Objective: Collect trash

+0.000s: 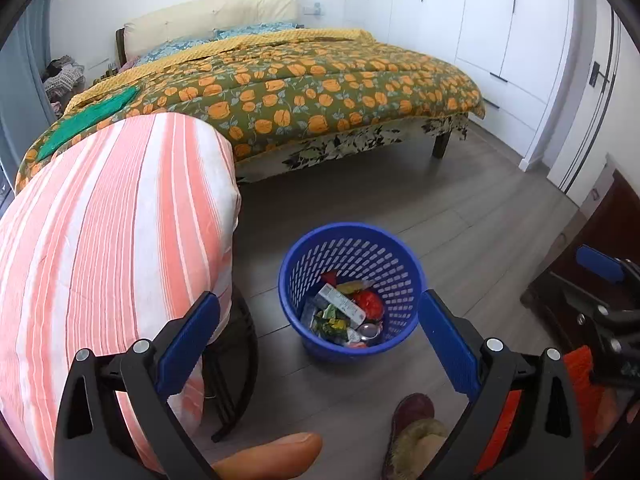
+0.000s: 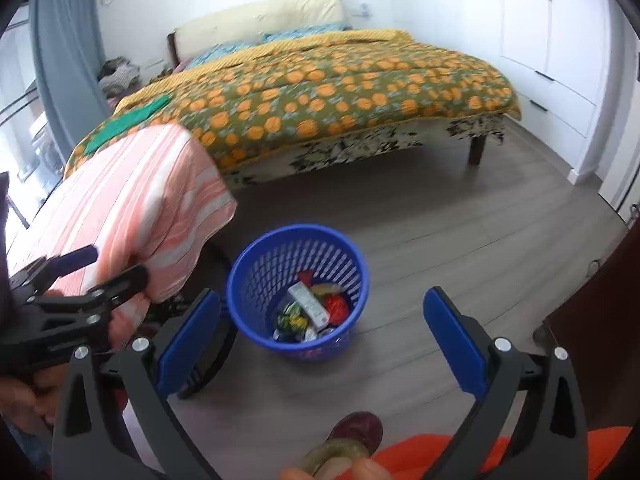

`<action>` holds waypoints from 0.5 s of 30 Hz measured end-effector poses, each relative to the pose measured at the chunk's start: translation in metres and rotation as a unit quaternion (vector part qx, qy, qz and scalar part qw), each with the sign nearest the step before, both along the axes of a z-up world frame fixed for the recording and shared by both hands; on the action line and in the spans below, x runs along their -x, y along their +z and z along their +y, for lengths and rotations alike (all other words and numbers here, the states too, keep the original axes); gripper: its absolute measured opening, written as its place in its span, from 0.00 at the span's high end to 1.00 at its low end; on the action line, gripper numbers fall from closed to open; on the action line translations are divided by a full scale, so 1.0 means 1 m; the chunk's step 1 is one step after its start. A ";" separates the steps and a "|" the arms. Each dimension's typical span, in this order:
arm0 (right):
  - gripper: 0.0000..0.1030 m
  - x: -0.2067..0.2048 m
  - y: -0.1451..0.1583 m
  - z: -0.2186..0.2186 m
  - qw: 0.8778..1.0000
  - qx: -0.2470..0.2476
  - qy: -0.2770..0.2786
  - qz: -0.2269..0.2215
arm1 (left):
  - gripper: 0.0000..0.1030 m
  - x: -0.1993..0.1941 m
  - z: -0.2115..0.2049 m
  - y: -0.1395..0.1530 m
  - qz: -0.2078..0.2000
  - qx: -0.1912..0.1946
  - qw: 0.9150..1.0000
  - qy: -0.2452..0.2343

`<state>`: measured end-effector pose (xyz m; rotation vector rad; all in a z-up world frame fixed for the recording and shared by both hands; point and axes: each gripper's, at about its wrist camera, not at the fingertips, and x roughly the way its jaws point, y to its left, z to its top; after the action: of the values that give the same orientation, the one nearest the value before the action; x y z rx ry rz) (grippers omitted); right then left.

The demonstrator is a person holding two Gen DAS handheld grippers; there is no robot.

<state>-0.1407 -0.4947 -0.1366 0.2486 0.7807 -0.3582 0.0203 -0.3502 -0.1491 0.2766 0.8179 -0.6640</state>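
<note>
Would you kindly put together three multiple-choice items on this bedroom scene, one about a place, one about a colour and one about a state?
1. Where does the basket stand?
A. on the bed
B. on the floor
C. on the striped cloth

2. What colour is the basket?
A. blue
B. green
C. white

3. How do the left gripper and right gripper stand?
A. both shut on trash
B. one open, one shut
C. both open, holding nothing

Answers:
1 B, it sits on the grey floor near the bed.
2 A, its perforated wall is blue.
3 C, the fingers of each are spread wide with nothing between them.
</note>
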 end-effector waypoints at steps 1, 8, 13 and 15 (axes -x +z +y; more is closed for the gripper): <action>0.04 -0.001 -0.001 0.003 1.000 0.002 0.004 0.006 | 0.05 -0.001 -0.001 -0.002 0.002 -0.003 1.000 0.000; 0.04 0.000 -0.010 0.005 1.000 -0.005 0.008 0.025 | 0.05 -0.001 -0.004 -0.007 0.003 -0.016 1.000 0.006; 0.04 0.003 -0.012 0.005 0.999 -0.007 0.008 0.031 | 0.05 -0.001 -0.008 -0.010 0.006 -0.024 1.000 0.005; 0.04 0.003 -0.013 0.005 0.999 -0.007 0.007 0.033 | 0.05 0.001 -0.009 -0.012 0.006 -0.028 1.000 0.005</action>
<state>-0.1433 -0.4899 -0.1493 0.2446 0.8503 -0.3486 0.0197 -0.3596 -0.1606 0.3185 0.8500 -0.6357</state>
